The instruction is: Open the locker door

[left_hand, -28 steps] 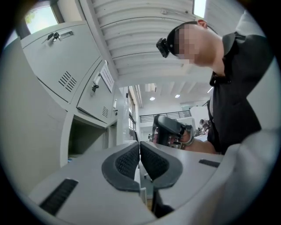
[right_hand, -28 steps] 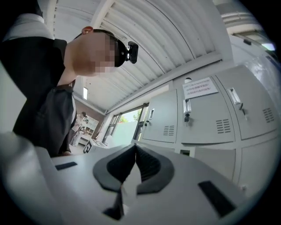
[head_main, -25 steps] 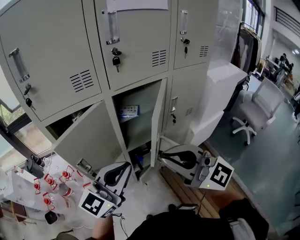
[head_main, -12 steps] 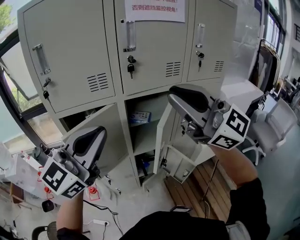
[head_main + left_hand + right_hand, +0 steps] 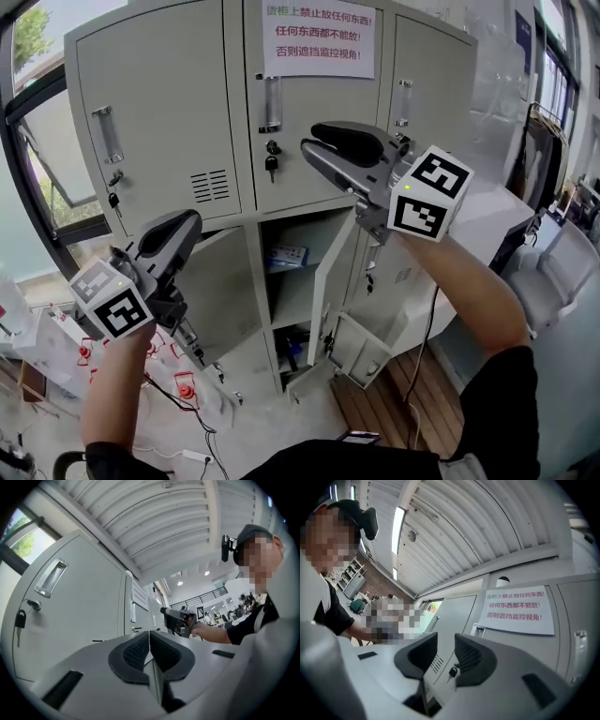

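the right gripper (image 5: 311, 147) is raised before the closed upper middle locker door (image 5: 323, 98), its jaws opening with nothing between them. the door's recessed handle (image 5: 272, 103) lies just beyond and above its tips, and the hanging key (image 5: 272, 167) just below them. the left gripper (image 5: 190, 221) is clenched on nothing, low and off to the side. to do this well, i'd set the spread jaws square on the handle's edge, close firmly, then pull along the door's swing rather than straight back, so the pads don't slip off.
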The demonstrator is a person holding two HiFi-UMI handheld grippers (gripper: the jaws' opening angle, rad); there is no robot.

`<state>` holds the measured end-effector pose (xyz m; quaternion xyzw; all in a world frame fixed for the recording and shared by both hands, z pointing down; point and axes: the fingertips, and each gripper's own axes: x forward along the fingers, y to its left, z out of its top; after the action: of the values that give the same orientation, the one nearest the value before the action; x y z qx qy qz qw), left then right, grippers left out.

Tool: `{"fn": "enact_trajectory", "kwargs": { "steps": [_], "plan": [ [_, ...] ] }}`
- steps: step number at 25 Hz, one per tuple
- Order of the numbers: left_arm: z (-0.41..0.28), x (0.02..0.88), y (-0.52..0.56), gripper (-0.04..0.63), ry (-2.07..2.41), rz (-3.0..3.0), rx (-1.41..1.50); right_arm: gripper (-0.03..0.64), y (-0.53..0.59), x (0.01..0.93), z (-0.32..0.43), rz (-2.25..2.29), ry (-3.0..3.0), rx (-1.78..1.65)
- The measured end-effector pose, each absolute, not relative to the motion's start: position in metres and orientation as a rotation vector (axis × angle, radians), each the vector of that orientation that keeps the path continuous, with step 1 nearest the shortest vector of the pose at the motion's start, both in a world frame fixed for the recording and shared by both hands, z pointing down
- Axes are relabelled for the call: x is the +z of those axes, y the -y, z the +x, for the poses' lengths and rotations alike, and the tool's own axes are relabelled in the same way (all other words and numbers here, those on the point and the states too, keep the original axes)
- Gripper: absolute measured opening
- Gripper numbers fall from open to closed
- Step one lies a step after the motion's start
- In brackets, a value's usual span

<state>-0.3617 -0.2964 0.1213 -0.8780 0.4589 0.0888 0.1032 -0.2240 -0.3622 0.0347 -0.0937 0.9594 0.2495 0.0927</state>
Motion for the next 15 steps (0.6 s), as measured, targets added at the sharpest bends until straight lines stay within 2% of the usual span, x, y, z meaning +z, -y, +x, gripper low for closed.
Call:
{"fn": "enact_trajectory", "kwargs": {
  "steps": [15],
  "plan": [
    [-0.353, 0.098, 0.318, 0.018, -1.35, -2.601, 0.221, 0.132, 0.408, -0.007, -0.28, -0.361, -2.958, 0.658]
  ]
}}
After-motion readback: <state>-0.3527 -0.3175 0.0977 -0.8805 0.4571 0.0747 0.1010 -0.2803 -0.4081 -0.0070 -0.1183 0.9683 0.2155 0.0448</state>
